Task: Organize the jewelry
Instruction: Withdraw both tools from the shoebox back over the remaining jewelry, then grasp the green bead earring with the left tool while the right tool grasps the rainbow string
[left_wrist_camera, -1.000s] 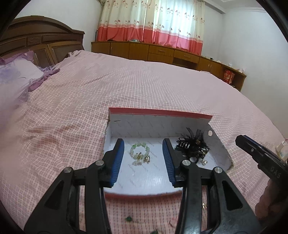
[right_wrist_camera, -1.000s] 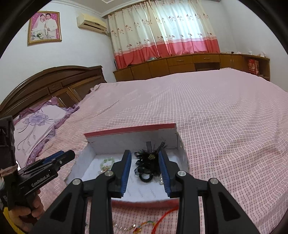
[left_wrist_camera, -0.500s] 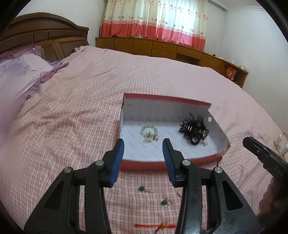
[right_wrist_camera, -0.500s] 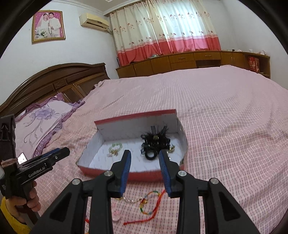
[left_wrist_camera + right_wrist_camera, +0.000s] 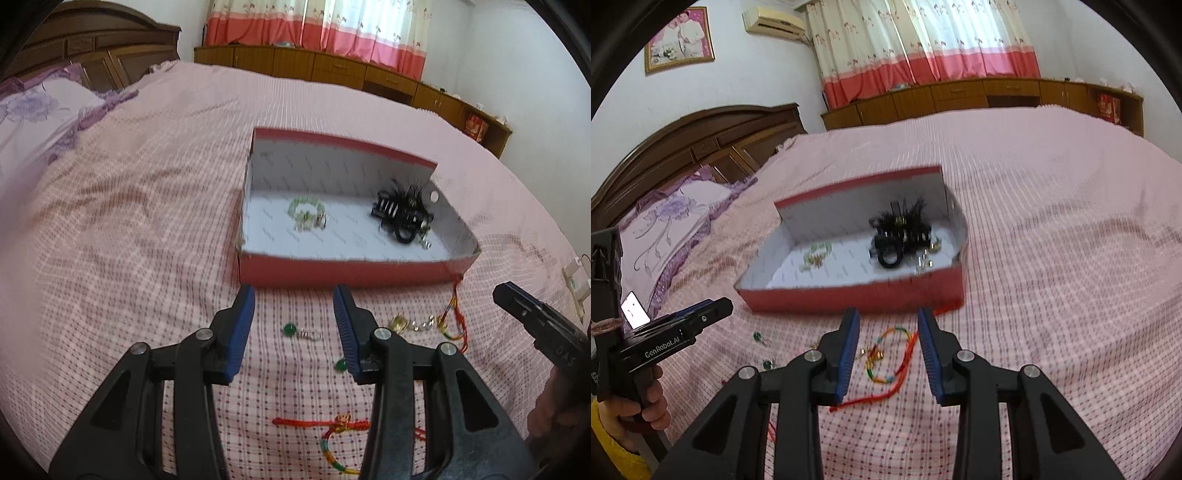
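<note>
A red box (image 5: 332,273) (image 5: 849,295) with a white inside lies on the pink bedspread. It holds a pale green bead bracelet (image 5: 306,212) (image 5: 816,254) and a black hair clip pile (image 5: 402,214) (image 5: 897,236). On the bedspread in front of the box lie a green-bead earring (image 5: 301,332), a second green bead (image 5: 340,366), a gold piece (image 5: 399,324), and red cord bracelets (image 5: 340,428) (image 5: 890,354). My left gripper (image 5: 294,321) hangs open above the green-bead earring, holding nothing. The right gripper (image 5: 888,339) is open over a coloured cord bracelet, empty.
Pillows (image 5: 37,118) and a wooden headboard (image 5: 701,147) are at the left. Low wooden cabinets (image 5: 332,70) run under red and white curtains at the back. A phone (image 5: 635,314) lies on the bed by the left hand. A white socket (image 5: 578,280) is at the right edge.
Both grippers drew back from over the box and sank toward the bedspread. The loose jewellery in front of the box has come into view between the fingers. Jaw widths are unchanged.
</note>
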A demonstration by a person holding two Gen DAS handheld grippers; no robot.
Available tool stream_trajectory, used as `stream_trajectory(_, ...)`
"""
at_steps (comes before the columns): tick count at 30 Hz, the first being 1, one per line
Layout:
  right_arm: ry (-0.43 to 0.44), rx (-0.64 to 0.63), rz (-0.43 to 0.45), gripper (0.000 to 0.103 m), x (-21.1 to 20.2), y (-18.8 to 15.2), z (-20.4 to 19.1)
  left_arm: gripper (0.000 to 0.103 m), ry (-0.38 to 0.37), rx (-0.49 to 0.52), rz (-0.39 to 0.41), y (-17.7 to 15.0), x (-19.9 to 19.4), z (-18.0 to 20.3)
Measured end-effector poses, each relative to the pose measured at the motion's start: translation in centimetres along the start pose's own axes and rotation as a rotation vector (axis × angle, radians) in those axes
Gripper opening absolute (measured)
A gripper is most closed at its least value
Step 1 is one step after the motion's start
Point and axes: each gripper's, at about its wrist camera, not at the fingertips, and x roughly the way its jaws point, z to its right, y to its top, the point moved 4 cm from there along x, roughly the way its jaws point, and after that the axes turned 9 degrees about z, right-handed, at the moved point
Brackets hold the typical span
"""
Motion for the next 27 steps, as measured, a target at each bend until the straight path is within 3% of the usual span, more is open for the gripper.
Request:
stream_trajectory(13,-0.018,-0.007,-0.104,0.036,2.4,-3.0,0.3,0.035,0.006,-0.012,-0.091,-2.8,2.7,0.1)
stream_trajectory(22,-0.012,0.008,-0.141,0.036,3.5,-4.3,0.7,0.032,0.011,-0.010,-0.104,-3.6,4.2,0.0)
stream_trajectory(27,-0.009,0.008,-0.142,0.036,3.8,-4.7,0.7,0.021,0.024,0.003,-0.103,-3.8,4.7,0.1)
